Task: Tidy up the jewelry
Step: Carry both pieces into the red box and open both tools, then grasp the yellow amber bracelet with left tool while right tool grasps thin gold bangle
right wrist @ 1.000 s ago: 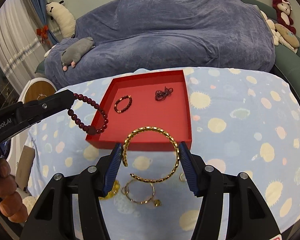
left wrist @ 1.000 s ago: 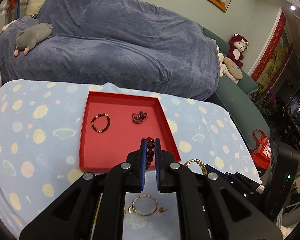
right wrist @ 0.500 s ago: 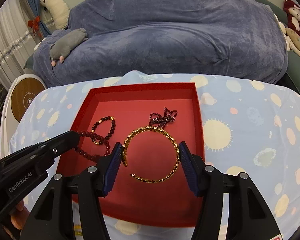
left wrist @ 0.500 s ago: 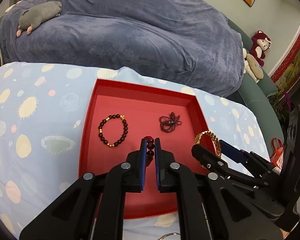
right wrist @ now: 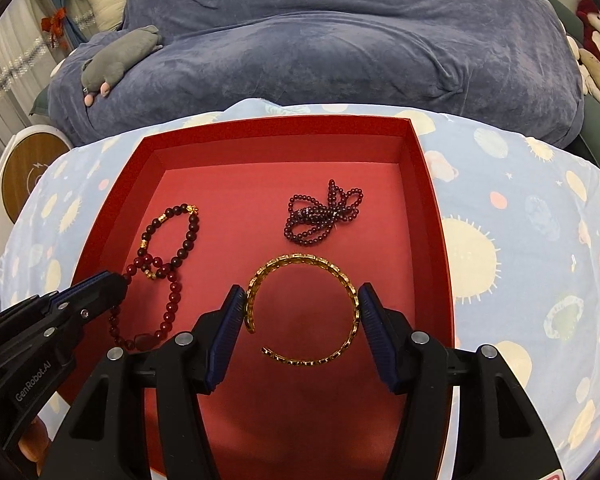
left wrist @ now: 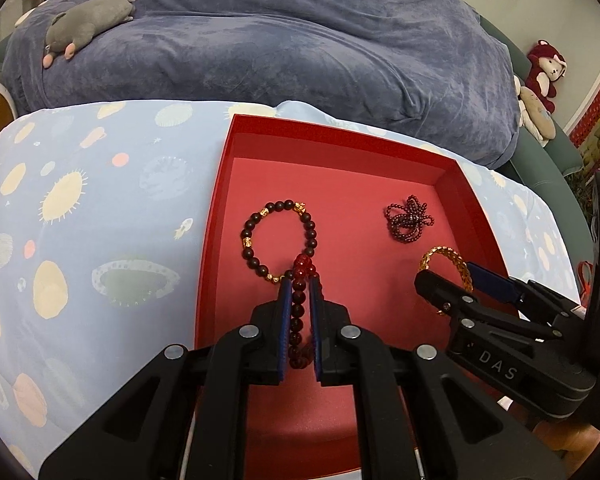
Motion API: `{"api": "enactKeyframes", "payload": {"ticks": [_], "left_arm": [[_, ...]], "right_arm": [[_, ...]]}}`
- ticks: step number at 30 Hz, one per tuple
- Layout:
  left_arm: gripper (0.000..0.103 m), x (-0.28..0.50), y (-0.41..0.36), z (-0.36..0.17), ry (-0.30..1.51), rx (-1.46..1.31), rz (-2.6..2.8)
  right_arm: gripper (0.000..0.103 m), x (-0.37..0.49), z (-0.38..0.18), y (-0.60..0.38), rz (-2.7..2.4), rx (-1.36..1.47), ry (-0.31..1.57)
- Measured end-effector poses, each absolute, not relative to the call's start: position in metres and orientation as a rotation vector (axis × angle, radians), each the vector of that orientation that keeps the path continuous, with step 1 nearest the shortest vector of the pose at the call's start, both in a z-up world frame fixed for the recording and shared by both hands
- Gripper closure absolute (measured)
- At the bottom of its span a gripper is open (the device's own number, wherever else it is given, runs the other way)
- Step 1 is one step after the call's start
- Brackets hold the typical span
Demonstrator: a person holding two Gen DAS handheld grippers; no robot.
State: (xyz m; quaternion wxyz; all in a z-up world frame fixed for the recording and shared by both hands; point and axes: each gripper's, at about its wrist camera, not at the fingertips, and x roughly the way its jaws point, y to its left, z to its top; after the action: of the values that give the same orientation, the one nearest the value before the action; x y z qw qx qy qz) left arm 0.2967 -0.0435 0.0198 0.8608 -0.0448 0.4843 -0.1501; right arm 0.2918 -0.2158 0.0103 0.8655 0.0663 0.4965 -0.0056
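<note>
In the left wrist view, the left gripper (left wrist: 299,286) is closed narrowly on one red bead bracelet (left wrist: 299,312), its strand pinched between the two blue pads, with the topmost beads poking out past the fingertips. It hangs low over the near left part of one red tray (left wrist: 340,132), which sits on a pale blue spotted cloth (left wrist: 100,208). Two pieces lie loose on the tray floor: a dark bead bracelet with gold spacers (left wrist: 280,240), whose near edge is right at the held beads, and a small bunched string of dark red beads (left wrist: 408,220) toward the far right. The right gripper (left wrist: 452,280) comes in from the right, a gold chain bangle (left wrist: 446,262) showing between its fingers. Behind the cloth is a blue-covered sofa (left wrist: 300,40) with one grey plush (left wrist: 92,20) on it and two plush toys (left wrist: 540,80) at its right end.

In the right wrist view, the right gripper (right wrist: 302,308) is spread wide and grips the gold chain bangle (right wrist: 304,308) across its width, one pad on each side, over the middle of the red tray (right wrist: 280,126). That makes four pieces of jewelry in or over the tray. The left gripper (right wrist: 108,284) enters from the left holding the red bead bracelet (right wrist: 160,312), whose loop droops onto the tray and overlaps the lower end of the dark bead bracelet with gold spacers (right wrist: 172,236). The small bunched string of dark red beads (right wrist: 324,216) lies apart, just beyond the bangle.
</note>
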Motion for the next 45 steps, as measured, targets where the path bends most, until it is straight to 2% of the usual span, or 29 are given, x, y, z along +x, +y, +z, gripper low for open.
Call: {"api": "enactKeyframes", "payload": {"ticks": [2,4,6,18,26,29,37,45], "left_arm": [[0.086,0.297,-0.042,0.019,1.019,-0.101,-0.305],[0.072,0.295,-0.040,0.021,1.004,-0.100,-0.289],[0.061,0.292,-0.038,0.026,0.985,-0.095,-0.269],[0.061,0.260,-0.023,0.069,0.912,-0.085,-0.273],[0.060,0.214,-0.005,0.081,0.906,-0.094,-0.265],[0.057,0.195,0.003,0.077,0.918,-0.091,-0.254],[0.056,0.146,0.020,0.051,0.971,-0.061,-0.215],[0.056,0.121,0.024,0.027,1.021,-0.027,-0.198]], "right_arm": [[0.042,0.292,0.012,-0.218,-0.023,0.140,1.034],[0.036,0.290,0.017,-0.219,-0.031,0.134,1.018],[0.036,0.288,0.024,-0.220,-0.032,0.128,0.999],[0.036,0.248,0.079,-0.218,-0.020,0.109,0.918],[0.036,0.192,0.089,-0.213,-0.004,0.099,0.922],[0.036,0.168,0.084,-0.206,0.007,0.088,0.939],[0.036,0.108,0.046,-0.178,0.045,0.076,1.031],[0.036,0.093,0.011,-0.151,0.069,0.018,1.082]]}}
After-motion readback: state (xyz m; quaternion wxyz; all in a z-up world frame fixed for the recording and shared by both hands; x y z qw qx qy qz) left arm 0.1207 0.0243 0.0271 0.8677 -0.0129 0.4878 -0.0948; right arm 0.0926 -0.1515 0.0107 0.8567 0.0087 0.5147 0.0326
